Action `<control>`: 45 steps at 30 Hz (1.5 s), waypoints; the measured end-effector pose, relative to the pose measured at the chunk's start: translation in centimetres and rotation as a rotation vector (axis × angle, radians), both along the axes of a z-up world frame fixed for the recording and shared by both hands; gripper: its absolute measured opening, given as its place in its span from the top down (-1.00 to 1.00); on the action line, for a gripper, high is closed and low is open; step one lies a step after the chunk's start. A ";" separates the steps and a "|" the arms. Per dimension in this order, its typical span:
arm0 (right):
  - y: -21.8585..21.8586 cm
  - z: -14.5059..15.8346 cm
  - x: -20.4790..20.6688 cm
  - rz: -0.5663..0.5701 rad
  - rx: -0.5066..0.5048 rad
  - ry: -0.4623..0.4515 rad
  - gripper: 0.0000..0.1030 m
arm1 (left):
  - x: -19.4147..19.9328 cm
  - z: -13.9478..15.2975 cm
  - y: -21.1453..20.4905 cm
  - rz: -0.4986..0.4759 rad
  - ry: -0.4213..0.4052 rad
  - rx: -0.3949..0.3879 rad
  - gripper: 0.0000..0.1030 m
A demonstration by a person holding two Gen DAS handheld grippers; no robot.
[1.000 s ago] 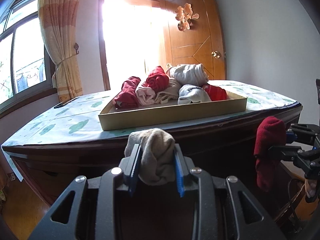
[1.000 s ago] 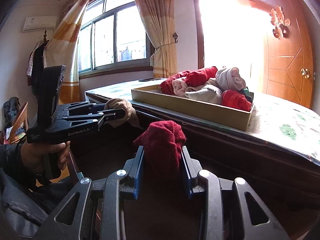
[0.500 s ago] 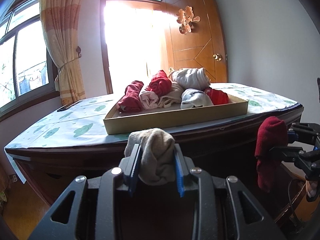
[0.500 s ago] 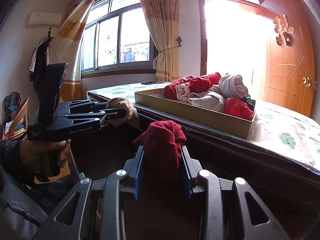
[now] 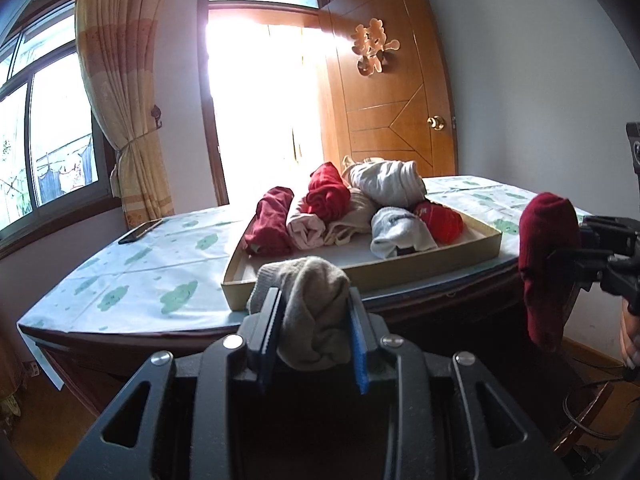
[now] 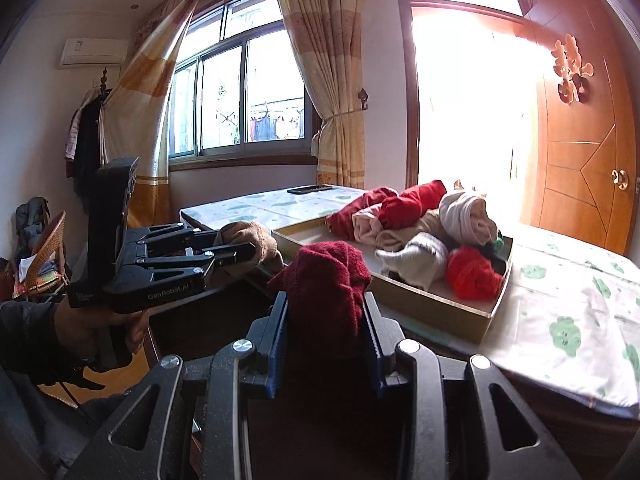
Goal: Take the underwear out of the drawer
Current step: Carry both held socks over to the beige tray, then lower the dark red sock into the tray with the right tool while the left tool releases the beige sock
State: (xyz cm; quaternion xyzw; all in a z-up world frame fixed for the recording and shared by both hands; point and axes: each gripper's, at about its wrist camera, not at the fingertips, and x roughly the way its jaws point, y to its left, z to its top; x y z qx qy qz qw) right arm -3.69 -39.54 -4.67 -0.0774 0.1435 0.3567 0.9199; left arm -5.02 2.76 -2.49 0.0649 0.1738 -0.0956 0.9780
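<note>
- Clearly both tools are loaded: the left tool (image 5: pixel 314 334) is clenched on a rolled beige knit garment (image 5: pixel 312 316), and the right tool (image 6: pixel 325 334) is clenched on a rolled dark red knit garment (image 6: pixel 326 280).
- Both bundles hang in the air in front of the wooden bench's (image 5: pixel 80 344) near edge, clear of its top and of anything else.
- What the next move turns on, I'd judge, is the shallow tan cardboard tray (image 5: pixel 400 270) on the cloud-print cloth (image 5: pixel 140 272): it lies ahead of and slightly above both tools, its long side running roughly across the left tool's line of sight.
- From the left tool the tray sits straight ahead; from the right tool it lies ahead and off to the right, corner first.
- Neither tool looks plainly nearer to it.
- Rolled red, pink, grey and cream garments (image 5: pixel 352 208) fill the tray's far part; its near strip shows bare.
- No drawer shows in either view, so I cannot tell where it stands.
- Each bundle's lower end sinks behind its own tool's body, and bright doorway glare washes out what lies behind the pile.
- Whether the two held pieces are underwear or socks I can't say.
</note>
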 end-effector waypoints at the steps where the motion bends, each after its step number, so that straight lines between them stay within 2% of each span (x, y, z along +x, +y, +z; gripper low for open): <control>1: 0.1 0.4 0.1 0.003 0.000 -0.004 0.30 | 0.2 0.3 0.0 -0.001 0.000 0.001 0.42; 17: 1.3 4.4 4.2 -0.002 0.024 -0.009 0.30 | 3.7 3.8 -0.7 -0.007 -0.012 0.054 0.42; 29: 3.6 6.0 8.0 -0.014 0.009 0.001 0.30 | 7.7 4.3 -0.4 0.013 0.043 0.068 0.42; 34: 4.6 6.1 9.7 -0.024 0.002 0.016 0.30 | 9.3 4.2 -0.2 0.025 0.066 0.080 0.42; 45: 5.9 4.9 13.7 -0.047 -0.009 0.115 0.30 | 12.4 3.5 -0.1 0.043 0.141 0.101 0.42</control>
